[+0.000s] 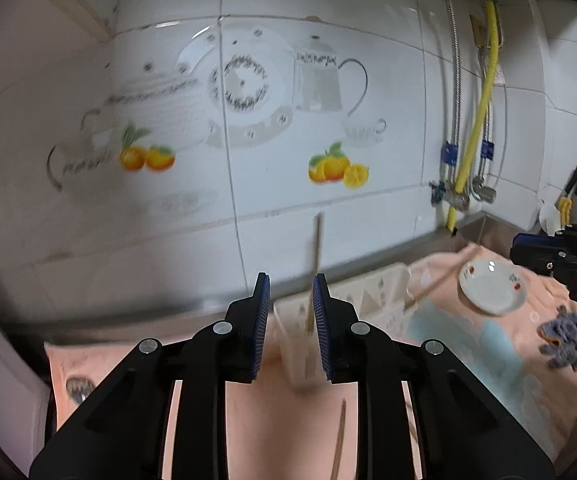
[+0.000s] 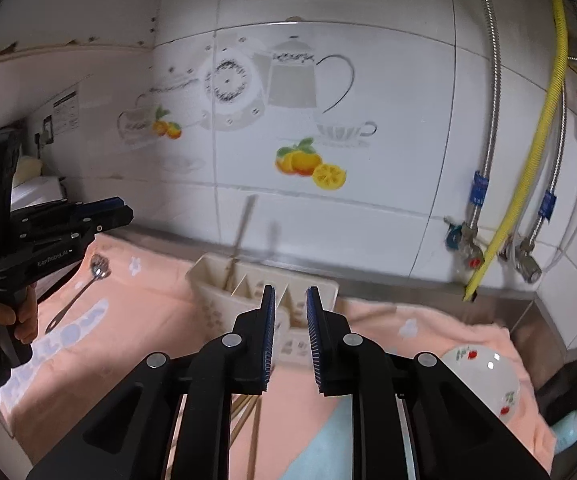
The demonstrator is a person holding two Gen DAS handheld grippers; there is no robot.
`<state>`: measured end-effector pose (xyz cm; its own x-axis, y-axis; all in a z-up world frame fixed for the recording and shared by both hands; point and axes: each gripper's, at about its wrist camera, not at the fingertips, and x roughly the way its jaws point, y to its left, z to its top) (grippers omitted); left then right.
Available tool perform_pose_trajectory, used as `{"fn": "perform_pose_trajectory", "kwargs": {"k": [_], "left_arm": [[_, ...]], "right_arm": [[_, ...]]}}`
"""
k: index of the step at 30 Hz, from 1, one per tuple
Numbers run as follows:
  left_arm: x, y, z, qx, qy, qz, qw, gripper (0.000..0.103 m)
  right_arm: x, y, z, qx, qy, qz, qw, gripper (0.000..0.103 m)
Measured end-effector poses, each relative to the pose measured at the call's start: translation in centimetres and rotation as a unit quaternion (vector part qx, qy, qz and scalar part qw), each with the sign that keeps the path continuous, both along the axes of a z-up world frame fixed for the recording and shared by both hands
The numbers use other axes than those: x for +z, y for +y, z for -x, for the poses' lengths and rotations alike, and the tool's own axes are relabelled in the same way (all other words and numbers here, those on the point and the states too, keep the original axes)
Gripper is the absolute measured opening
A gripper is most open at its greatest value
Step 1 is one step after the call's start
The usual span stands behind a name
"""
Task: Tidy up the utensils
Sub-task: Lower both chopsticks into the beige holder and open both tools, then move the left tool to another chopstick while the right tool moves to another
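Black left gripper (image 1: 291, 312) level, jaws parted, empty.

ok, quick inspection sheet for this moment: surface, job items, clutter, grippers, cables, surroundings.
Surface: pink towel spread over the steel counter.
Job's things: cream utensil holder with sticks standing in it; spoon and chopsticks lying on the towel.
Clutter: two small plates, grey rag.
Grippers: left gripper and right gripper jaws apart, gripping nothing.
Cables: yellow hose, braided metal hoses, valves.
Surroundings: tiled wall with teapot and orange decals; knives far right.
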<state>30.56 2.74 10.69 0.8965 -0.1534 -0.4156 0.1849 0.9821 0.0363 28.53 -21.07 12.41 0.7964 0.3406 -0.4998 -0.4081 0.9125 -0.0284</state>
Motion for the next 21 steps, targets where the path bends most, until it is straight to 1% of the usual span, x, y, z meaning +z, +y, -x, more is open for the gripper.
{"fn": "perform_pose_trajectory", "kwargs": {"k": [5,11,13,16,19,21], "left_arm": [[-3.1,1.1,3.1,0.002,0.029,0.002,0.9996,0.022],[-7.1,1.9,5.9,-0.002,0.069,0.007,0.9976,0.022],[-8.5,1.9,6.7,-0.001,0.079,0.001,0.9969,0.022],[-10.7,2.0,7.8,-0.005,0.101,0.005,0.9948,0.022],[-12.7,2.0,8.8,-0.007,0.121,0.007,0.9926,0.022],[-13.9,2.0,9.3,-0.007,0.133,0.010,0.9910,0.022]], "right_arm": [[-3.0,0.3,3.5,0.008,0.011,0.016,1.000,0.016],[-7.8,0.4,7.2,0.007,0.039,0.027,0.999,0.016],[-9.5,0.3,8.0,0.005,0.054,0.028,0.998,0.016],[-11.5,0.1,9.0,0.003,0.071,0.027,0.997,0.016],[-13.6,-0.1,10.2,-0.004,0.081,0.036,0.996,0.016],[-15.0,-0.3,10.7,-0.004,0.098,0.034,0.995,0.016]]}}
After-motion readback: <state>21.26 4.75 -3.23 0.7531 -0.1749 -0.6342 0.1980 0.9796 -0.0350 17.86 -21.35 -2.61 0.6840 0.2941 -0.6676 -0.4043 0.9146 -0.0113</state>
